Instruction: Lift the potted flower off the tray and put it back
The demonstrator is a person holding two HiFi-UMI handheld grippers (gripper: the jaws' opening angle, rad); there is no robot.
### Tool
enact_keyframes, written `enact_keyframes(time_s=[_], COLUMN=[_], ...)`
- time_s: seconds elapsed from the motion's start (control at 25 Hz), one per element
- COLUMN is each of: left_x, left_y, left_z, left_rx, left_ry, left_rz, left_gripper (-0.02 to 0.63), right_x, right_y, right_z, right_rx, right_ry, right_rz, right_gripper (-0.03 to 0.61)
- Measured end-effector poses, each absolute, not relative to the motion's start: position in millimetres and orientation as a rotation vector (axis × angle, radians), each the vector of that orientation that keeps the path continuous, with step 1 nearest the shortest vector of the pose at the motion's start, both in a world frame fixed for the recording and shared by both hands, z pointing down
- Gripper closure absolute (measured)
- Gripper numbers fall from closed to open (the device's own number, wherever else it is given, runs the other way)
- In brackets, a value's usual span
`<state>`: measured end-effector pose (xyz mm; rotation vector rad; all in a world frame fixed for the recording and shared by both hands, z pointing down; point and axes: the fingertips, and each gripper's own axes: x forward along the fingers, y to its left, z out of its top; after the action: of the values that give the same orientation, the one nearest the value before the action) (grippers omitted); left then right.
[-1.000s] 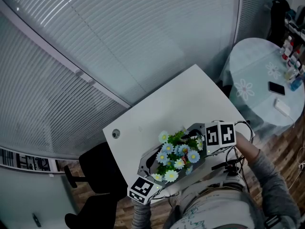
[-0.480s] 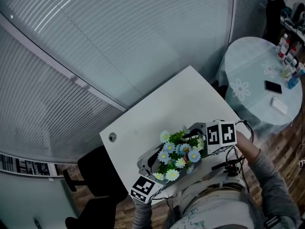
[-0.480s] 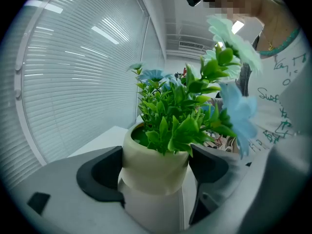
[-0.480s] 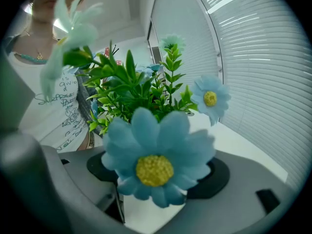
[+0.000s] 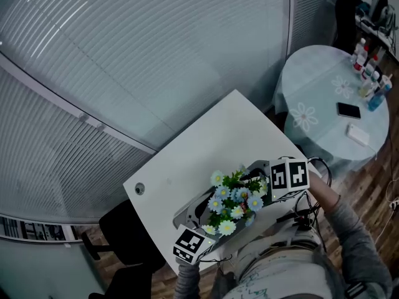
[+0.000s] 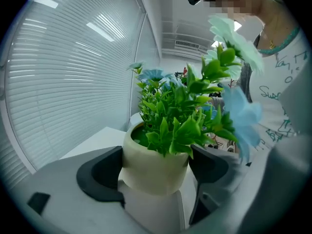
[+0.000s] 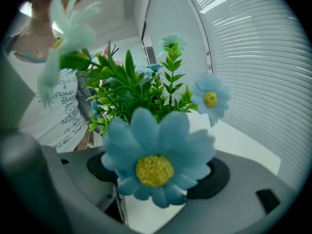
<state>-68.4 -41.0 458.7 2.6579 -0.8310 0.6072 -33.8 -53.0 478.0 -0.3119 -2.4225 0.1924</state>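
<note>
1. Left gripper (image 6: 156,179) is clamped on the potted flower (image 5: 234,201). The cream pot (image 6: 153,165) sits right between its dark pads.
2. Right gripper (image 7: 158,179) comes in from the opposite side, pads either side of the same plant. It looks clamped too, but a big blue bloom (image 7: 156,167) covers the contact.
3. The plant sits between both grippers, by the white table's (image 5: 206,148) near edge.

Potted flower (image 5: 233,202) between left tool (image 5: 202,219) and right tool (image 5: 259,183), above white table (image 5: 206,145), round table (image 5: 318,98) apart
</note>
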Motion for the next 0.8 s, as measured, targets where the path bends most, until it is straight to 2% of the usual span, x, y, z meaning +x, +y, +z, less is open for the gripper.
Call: enact_keyframes(time_s=[0.8], left_x=[-6.7], left_y=[-71.0], left_z=[482.7], left_rx=[2.665], left_ry=[-0.752], left_rz=[0.602], left_gripper=[0.181], right_x=[29.0], right_y=[-81.0], right_z=[501.4], right_rx=[-0.260], right_ry=[-2.374], right_rz=[0.229], right_gripper=[0.221])
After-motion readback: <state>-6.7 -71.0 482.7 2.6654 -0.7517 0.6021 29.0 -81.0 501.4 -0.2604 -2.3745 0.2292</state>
